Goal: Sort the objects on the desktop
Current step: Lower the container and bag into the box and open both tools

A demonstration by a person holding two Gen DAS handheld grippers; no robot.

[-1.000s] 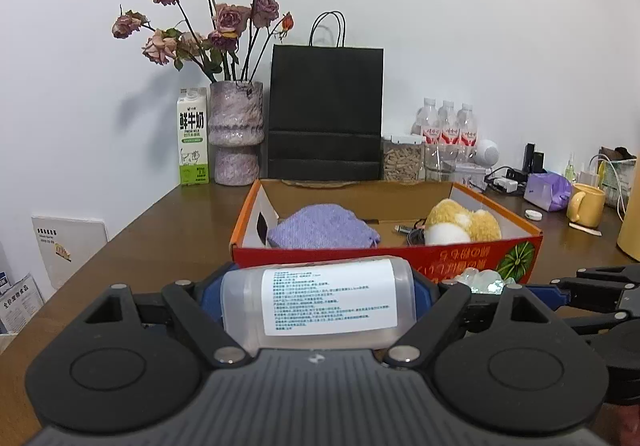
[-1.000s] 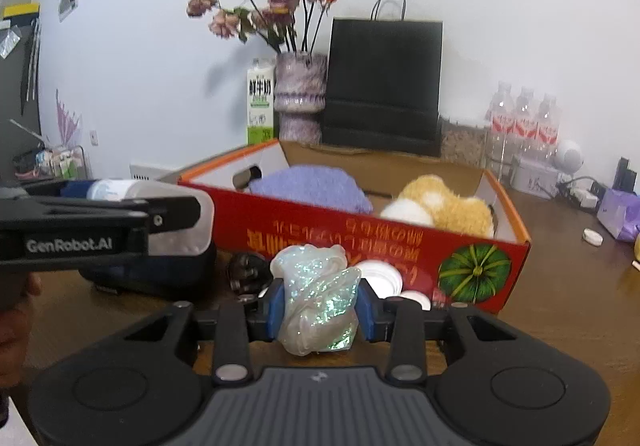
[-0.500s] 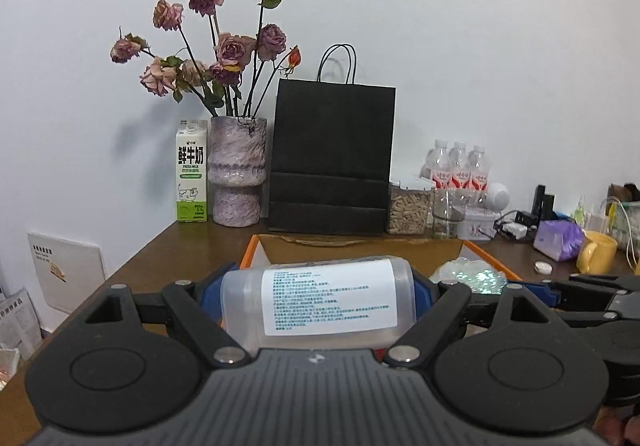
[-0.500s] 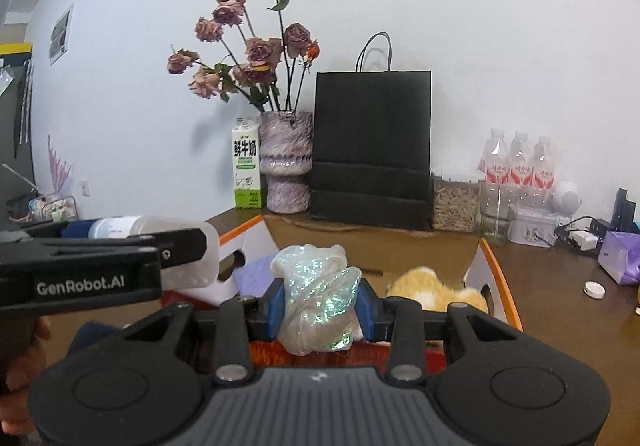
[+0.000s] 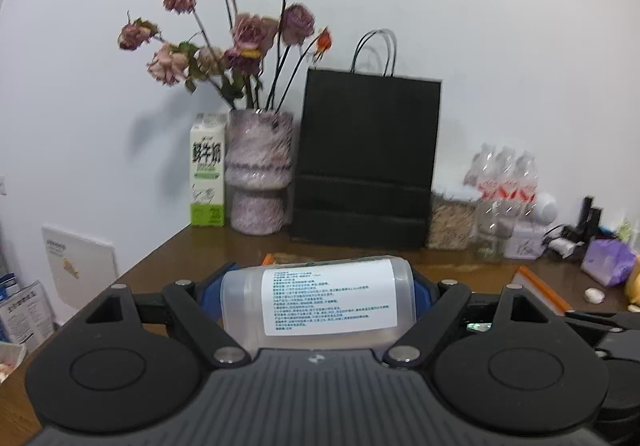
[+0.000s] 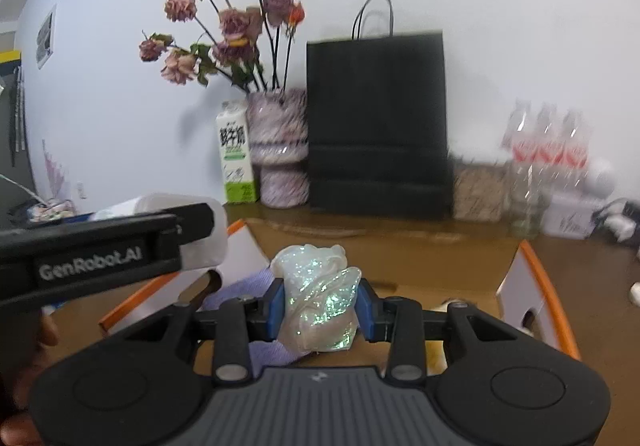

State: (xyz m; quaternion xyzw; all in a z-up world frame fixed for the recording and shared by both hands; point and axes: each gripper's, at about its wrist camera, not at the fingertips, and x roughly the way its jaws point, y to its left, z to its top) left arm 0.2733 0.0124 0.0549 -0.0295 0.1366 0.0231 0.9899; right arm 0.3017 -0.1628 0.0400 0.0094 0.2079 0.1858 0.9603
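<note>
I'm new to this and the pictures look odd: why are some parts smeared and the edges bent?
Left wrist view: wide lens bows the wall and darkens the corners; the held bottle is sharp, the water bottles slightly smeared. Right wrist view: the background streaks sideways, worst at the water bottles and vase, while the glittery wad in the tongs stays crisp.

Milk carton (image 5: 207, 170) left of vase (image 5: 258, 174) (touching), bag (image 5: 366, 162) right.

grippers 2: left gripper (image 5: 318, 302), right gripper (image 6: 320, 306) | plastic bottle (image 5: 320, 302) 1 | glittery bag (image 6: 320, 302) 1 | cardboard box (image 6: 536, 286) 1 | water bottles (image 5: 504, 174) 3 | milk carton (image 5: 207, 170) 1 | vase (image 5: 258, 170) 1 | black paper bag (image 5: 368, 162) 1
</note>
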